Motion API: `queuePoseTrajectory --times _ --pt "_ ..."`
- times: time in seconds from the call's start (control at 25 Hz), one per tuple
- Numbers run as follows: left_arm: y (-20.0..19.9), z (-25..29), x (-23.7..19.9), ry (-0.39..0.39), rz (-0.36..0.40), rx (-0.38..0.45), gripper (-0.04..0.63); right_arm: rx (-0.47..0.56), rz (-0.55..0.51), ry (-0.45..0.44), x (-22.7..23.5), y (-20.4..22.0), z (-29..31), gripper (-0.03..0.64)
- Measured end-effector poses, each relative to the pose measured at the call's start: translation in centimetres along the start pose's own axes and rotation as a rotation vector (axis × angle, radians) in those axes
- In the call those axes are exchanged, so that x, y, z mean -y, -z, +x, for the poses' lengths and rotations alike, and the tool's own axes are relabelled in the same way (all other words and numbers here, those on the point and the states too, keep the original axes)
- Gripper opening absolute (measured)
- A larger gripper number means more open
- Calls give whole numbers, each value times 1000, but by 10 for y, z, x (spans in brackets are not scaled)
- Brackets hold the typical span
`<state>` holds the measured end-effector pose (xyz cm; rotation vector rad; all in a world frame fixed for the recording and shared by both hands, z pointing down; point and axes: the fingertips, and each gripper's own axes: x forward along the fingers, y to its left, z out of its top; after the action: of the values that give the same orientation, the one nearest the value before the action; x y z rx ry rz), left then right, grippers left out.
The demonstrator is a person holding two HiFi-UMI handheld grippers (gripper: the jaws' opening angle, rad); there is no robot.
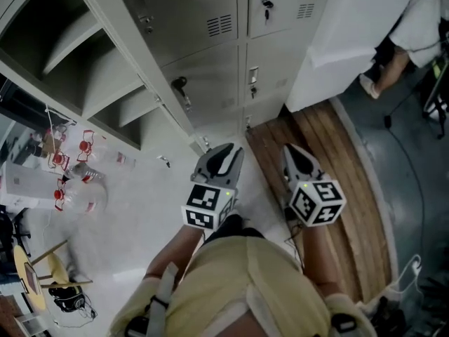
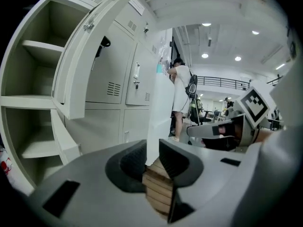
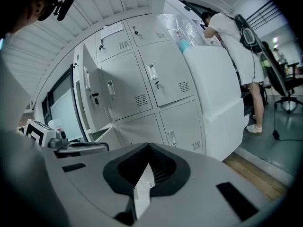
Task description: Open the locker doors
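Grey lockers (image 1: 210,55) fill the wall ahead. At the left, open doors (image 1: 119,41) show bare shelves (image 1: 77,55). The doors in front of me are shut: one with a black key handle (image 1: 180,84) and one with a small latch (image 1: 253,76). My left gripper (image 1: 223,150) hangs low in front of the bottom row, apart from it. Its jaws stand a little apart with nothing between them (image 2: 152,148). Beside it my right gripper (image 1: 293,150) is shut and empty (image 3: 148,148). The right gripper view faces shut doors (image 3: 165,74).
A tall white box (image 1: 344,41) stands right of the lockers on a wooden platform (image 1: 330,188). A person (image 1: 414,27) stands behind it, near a black chair base. Plastic bottles (image 1: 77,188) and a stool (image 1: 35,276) are on the floor at the left.
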<state>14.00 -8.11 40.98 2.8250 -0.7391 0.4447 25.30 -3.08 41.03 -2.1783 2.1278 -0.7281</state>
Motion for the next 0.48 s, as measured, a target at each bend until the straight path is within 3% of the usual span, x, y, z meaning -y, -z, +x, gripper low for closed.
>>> queuePoseTrajectory --times 0.24,0.4,0.48 --pt "-24 2 3 62 18 5 80 51 6 34 -3 -32 0 5" --pt "-44 -2 11 157 -63 34 81 66 -8 43 -8 -51 2 5" --pt "-57 -5 15 182 -26 70 81 80 -20 46 -9 -61 3 5"
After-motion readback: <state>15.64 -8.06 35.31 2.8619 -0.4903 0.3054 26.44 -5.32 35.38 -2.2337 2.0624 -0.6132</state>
